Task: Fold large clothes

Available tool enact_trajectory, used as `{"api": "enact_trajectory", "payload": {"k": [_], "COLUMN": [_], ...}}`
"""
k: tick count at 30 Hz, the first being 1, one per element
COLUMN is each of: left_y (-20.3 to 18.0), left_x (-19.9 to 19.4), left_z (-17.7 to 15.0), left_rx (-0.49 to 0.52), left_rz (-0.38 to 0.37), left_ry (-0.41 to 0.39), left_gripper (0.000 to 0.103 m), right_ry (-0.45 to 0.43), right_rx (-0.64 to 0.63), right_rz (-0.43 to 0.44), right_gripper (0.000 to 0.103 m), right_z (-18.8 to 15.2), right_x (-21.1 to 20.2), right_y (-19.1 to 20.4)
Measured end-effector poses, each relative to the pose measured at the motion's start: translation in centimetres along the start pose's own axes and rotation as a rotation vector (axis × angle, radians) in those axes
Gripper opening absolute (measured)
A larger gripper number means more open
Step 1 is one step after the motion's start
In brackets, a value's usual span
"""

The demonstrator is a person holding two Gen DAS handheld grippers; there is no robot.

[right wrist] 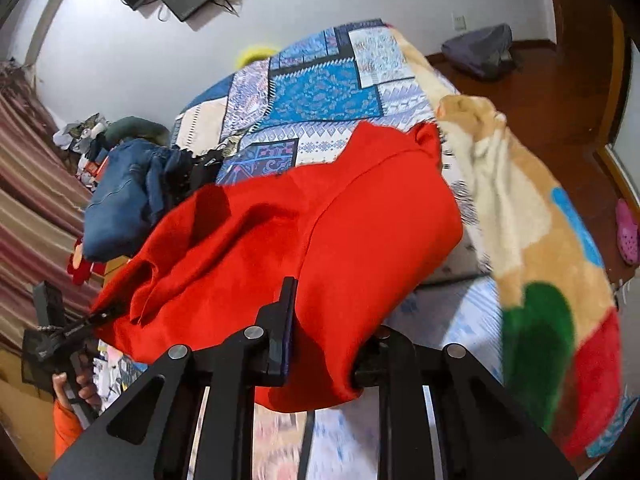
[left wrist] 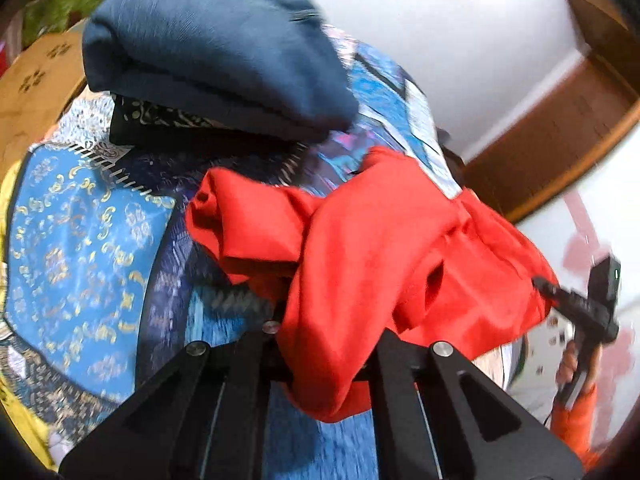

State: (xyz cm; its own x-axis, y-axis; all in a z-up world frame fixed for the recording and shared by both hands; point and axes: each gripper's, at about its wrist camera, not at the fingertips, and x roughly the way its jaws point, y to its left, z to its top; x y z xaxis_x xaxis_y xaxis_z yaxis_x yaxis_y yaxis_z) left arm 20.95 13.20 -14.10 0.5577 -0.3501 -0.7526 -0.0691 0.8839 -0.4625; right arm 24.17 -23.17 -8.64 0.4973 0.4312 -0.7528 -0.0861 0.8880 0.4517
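Between the fingers of the left gripper (left wrist: 320, 344) hangs a bunched edge of the red garment (left wrist: 360, 248), and the jaws are clamped on it, the cloth spilling down past them toward the camera. Ahead of that gripper the red cloth lies crumpled on the quilt (left wrist: 80, 240), a blue patterned bedcover; farther ahead sits a folded stack with a dark blue piece (left wrist: 208, 52) on top and a black patterned one (left wrist: 160, 120) under it. Off to its right, the right gripper (left wrist: 540, 284) shows small and dark at the far end of the red cloth, with the hand (left wrist: 576, 364) below it on the handle. From the right gripper (right wrist: 328, 336) the same red garment (right wrist: 300, 232) fills the gap between the fingers, which pinch a thick fold of it; the rest stretches ahead and leftward, sagging, to the left gripper (right wrist: 104, 314), whose tips are buried in the cloth. Beyond lies the quilt (right wrist: 320, 92), with a jeans pile (right wrist: 124, 196) to the left and a fleece blanket (right wrist: 540, 240) draped to the right. On the floor farther right is a pink clog (right wrist: 626, 232).
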Motion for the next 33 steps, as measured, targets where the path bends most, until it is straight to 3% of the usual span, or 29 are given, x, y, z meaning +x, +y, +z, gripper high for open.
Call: {"api": "enact_trajectory", "payload": {"k": [5, 9, 12, 17, 19, 21, 23, 27, 31, 33], "left_y": [-0.7, 2.1, 2.2, 0.7, -0.3, -1.1, -2.2, -2.9, -1.8, -1.5], "left_x": [-1.6, -1.4, -1.3, -2.9, -2.9, -2.8, -2.2, 1.9, 5.9, 6.8], "left_z": [-3.9, -6.5, -6.0, -4.7, -3.8, -3.3, -2.8, -1.9, -0.9, -0.1], "left_rx": [0.105, 0.052, 0.032, 0.124, 0.176, 0.220, 0.275, 0.374, 0.382, 0.359], "left_rz": [0.079, 0.122, 0.164, 0.245, 0.258, 0.276, 0.303, 0.323, 0.343, 0.317], "left_ry": [0.042, 0.103, 0.092, 0.047, 0.031, 0.014, -0.001, 0.079, 0.165, 0.171], "left_gripper": [0.007, 0.021, 0.037, 0.042, 0.048, 0.065, 0.066, 0.067, 0.067, 0.067], "right_ry": [0.008, 0.002, -0.006, -0.083, -0.115, -0.136, -0.148, -0.086, 0.015, 0.097], "right_rx": [-0.027, -0.005, 0.049, 0.002, -0.055, -0.099, -0.148, -0.234, -0.279, -0.285], "right_rz": [-0.044, -0.141, -0.181, -0.238, -0.236, -0.209, -0.185, -0.107, -0.103, -0.114], "right_gripper": [0.017, 0.019, 0.019, 0.020, 0.031, 0.047, 0.051, 0.051, 0.051, 0.051], "right_z": [-3.5, -4.9, -4.4, -3.1, -2.4, -2.0, -1.5, -0.6, -0.6, -1.0], "right_x": [-2.5, -3.4, -4.5, -7.0, -7.5, -7.5, -7.0, -3.5, 1.1, 4.0], "right_y": [-0.7, -2.3, -3.5, -2.3, -0.6, 0.8, 2.4, 5.6, 6.8, 6.4]}}
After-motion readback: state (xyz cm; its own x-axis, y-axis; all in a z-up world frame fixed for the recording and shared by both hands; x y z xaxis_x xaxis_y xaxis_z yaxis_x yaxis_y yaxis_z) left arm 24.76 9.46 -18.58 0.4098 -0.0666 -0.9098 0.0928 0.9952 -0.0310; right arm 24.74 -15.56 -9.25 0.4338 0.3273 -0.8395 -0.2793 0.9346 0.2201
